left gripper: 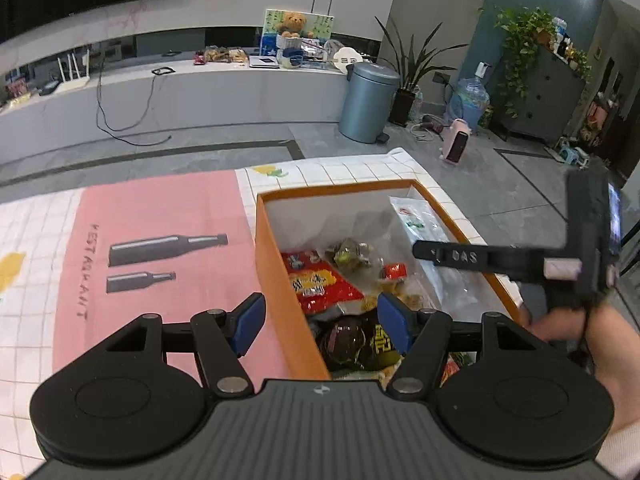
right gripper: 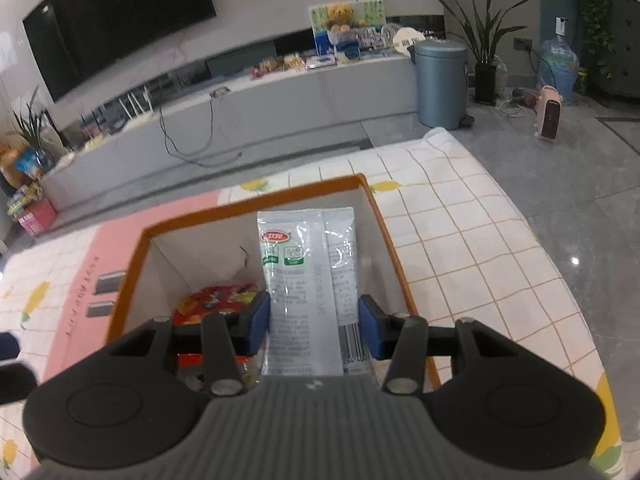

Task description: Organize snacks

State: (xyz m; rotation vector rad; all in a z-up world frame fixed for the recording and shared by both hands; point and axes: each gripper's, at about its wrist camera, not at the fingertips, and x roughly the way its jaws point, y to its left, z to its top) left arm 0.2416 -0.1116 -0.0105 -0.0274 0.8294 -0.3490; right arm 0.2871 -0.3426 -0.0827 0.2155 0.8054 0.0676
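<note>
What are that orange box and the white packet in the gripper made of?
The orange box looks like matte cardboard: thin flat walls, pale plain inside. The white packet in the right gripper looks like glossy plastic film, with shiny highlights and crimped top edge.

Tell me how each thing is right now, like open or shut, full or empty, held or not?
Orange box: open on top, partly filled with snacks.
White packet: upright over the box, between the right gripper's blue pads.
Right gripper: shut on the white packet.
Left gripper: open, holding nothing, straddling the box's left wall.
Red snack bag: lying inside the box, not held.
Trash bin: lid shut.
</note>
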